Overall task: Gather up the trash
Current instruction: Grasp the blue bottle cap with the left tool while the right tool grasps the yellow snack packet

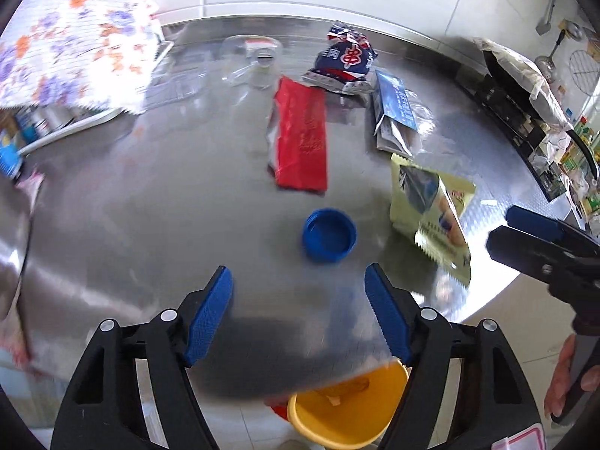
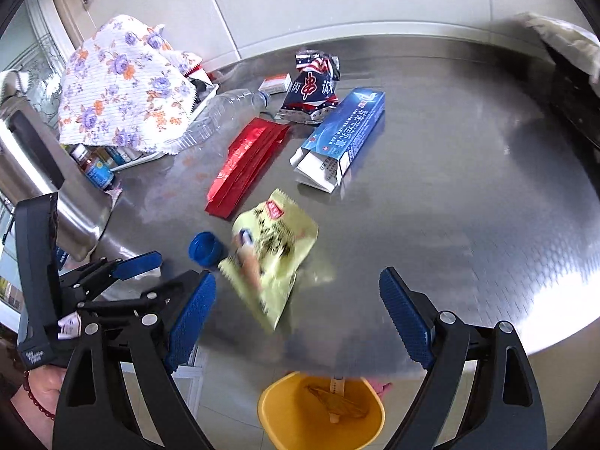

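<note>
Trash lies on a steel counter (image 1: 131, 206): a blue bottle cap (image 1: 329, 235) (image 2: 204, 248), a yellow-green snack packet (image 1: 435, 217) (image 2: 272, 253), a red foil pouch (image 1: 300, 137) (image 2: 245, 163), a blue toothpaste box (image 1: 393, 112) (image 2: 339, 138), a dark blue snack bag (image 1: 347, 62) (image 2: 313, 88) and a clear plastic bottle (image 2: 221, 116). My left gripper (image 1: 299, 292) is open, just short of the cap. My right gripper (image 2: 298, 300) is open, just short of the yellow-green packet. A yellow bin (image 1: 348, 408) (image 2: 320, 408) with some trash in it stands on the floor below the counter edge.
A floral cloth (image 1: 75, 33) (image 2: 123, 82) covers a rack at the left. A steel kettle (image 2: 41, 183) and small bottles (image 2: 97, 170) stand at the left. A small white-and-red box (image 2: 275, 83) lies at the back. A dark appliance (image 1: 513, 105) lines the right side.
</note>
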Available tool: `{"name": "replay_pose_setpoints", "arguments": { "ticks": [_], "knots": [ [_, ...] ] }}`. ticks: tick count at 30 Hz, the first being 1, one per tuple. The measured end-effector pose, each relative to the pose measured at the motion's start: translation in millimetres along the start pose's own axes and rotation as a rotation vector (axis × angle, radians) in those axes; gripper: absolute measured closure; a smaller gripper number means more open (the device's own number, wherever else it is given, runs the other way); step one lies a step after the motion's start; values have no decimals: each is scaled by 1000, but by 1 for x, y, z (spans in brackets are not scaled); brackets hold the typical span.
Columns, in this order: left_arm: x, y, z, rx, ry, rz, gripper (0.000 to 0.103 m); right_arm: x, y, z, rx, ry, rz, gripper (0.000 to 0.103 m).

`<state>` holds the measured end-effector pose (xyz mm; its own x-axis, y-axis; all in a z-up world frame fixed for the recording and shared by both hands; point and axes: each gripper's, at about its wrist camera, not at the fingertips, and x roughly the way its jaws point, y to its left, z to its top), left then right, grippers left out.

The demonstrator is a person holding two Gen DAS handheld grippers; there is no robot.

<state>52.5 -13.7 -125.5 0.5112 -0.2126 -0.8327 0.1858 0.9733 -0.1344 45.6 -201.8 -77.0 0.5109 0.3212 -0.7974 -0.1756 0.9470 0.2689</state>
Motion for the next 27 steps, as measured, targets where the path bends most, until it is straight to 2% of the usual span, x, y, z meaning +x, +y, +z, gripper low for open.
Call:
{"name": "replay_pose_setpoints", "arguments": {
  "ticks": [2,4,7,9,11,14,16,22,27],
  "knots": [
    [6,-4,6,24,-12,23,32,11,-2,6,-6,13,4,14],
    [9,-6,11,41,-21,41,39,19,-2,10,-18,22,4,14],
    [13,-4,18,66,-37,84,53,30,0,16,-35,38,11,15],
    [14,0,22,75,-45,110,66,36,2,18,-44,48,18,17],
    [14,6,25,76,-51,124,71,43,6,19,-66,61,24,23],
    [14,14,27,71,-55,132,71,51,11,18,-91,84,35,51],
    [14,16,28,73,-56,127,71,53,12,18,-99,79,31,63],
    [14,16,28,65,-58,116,72,45,6,23,-72,52,43,74],
    [12,17,28,58,-57,114,72,38,2,27,-53,39,39,74]
  ]
}}
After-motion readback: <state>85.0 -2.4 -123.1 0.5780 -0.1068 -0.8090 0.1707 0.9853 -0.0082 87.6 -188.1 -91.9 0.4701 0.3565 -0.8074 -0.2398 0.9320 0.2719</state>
